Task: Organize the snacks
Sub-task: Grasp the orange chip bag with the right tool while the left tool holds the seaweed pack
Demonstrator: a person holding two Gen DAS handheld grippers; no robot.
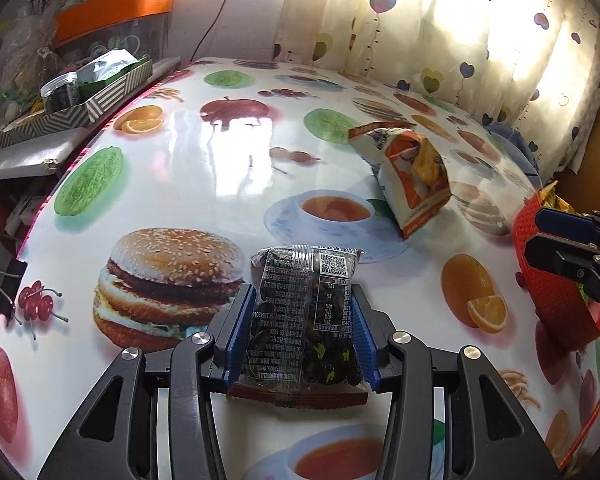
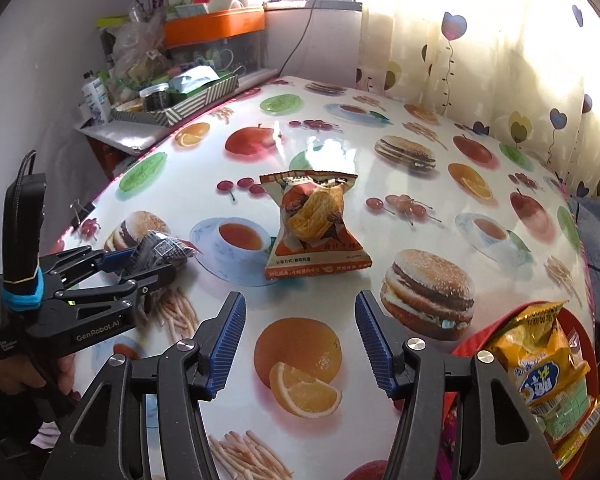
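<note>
Gripping a dark clear-wrapped snack packet above the near counter, left gripper fingers pinch its sides for carrying toward the red basket; right gripper fingers spread wide, empty, facing the orange-white snack bag.

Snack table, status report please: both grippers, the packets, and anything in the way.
Left gripper shut on dark snack packet. Right gripper open, empty. Orange snack bag loose on table; yellow packet in red basket. Path clear.
</note>
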